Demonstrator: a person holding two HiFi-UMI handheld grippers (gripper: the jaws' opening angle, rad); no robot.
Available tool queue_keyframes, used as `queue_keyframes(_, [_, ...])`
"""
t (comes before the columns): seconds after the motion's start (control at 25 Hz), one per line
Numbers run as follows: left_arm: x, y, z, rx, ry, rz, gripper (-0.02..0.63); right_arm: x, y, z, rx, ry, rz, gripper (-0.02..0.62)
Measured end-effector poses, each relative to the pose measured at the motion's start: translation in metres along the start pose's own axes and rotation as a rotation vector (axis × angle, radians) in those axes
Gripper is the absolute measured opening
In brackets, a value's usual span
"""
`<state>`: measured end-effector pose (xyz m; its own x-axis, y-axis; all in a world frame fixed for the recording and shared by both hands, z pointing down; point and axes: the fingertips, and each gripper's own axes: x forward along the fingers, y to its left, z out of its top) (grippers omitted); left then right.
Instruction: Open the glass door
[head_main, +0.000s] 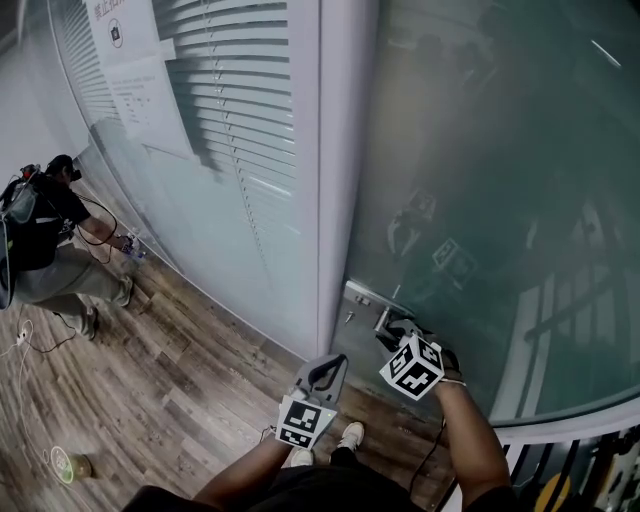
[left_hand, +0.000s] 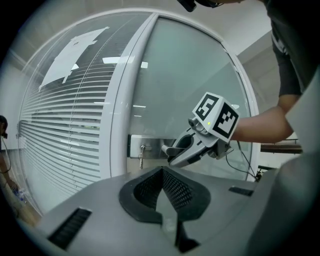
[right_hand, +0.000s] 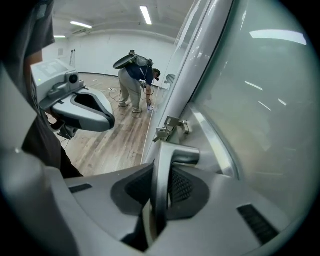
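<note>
The frosted glass door (head_main: 480, 200) stands shut beside a white frame post (head_main: 340, 170). Its metal lever handle (right_hand: 167, 165) runs between the pads of my right gripper (right_hand: 162, 172), which is shut on it, tilted downward. In the head view the right gripper (head_main: 395, 328) sits at the lock plate (head_main: 365, 297), where a key (head_main: 349, 318) hangs. My left gripper (head_main: 325, 370) hovers left of the handle and apart from it, shut with nothing in it. From the left gripper view, the right gripper (left_hand: 172, 152) clasps the handle (left_hand: 167, 148) by the lock plate (left_hand: 145, 145).
A wall of white blinds (head_main: 230, 120) with a paper notice (head_main: 130, 60) runs left of the post. A person (head_main: 45, 235) bends over on the wooden floor far left, with cables and a small green round object (head_main: 62, 465) nearby.
</note>
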<state>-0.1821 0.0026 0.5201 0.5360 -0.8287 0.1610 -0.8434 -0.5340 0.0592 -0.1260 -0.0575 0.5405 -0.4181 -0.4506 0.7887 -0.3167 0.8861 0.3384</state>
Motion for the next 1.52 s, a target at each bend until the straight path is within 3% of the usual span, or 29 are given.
queue_keyframes(0.36, [-0.002, 0.002, -0.003, -0.004, 0.003, 0.003, -0.002, 0.000, 0.000, 0.001, 0.008, -0.007, 0.012, 0.050])
queue_keyframes(0.64, [-0.001, -0.007, -0.003, -0.002, 0.006, -0.019, -0.002, 0.000, 0.000, 0.003, 0.012, -0.077, 0.002, 0.049])
queue_keyframes(0.84, [0.000, -0.006, -0.007, -0.006, 0.017, -0.019, -0.002, 0.002, -0.001, 0.007, 0.065, -0.176, 0.014, 0.048])
queue_keyframes(1.24, [0.001, -0.007, -0.012, -0.004, 0.035, -0.019, -0.002, 0.008, -0.002, 0.014, 0.193, -0.506, 0.006, 0.048])
queue_keyframes(1.52, [0.006, -0.005, -0.019, -0.005, 0.056, -0.010, -0.002, 0.010, -0.002, 0.013, 0.207, -0.533, 0.038, 0.046])
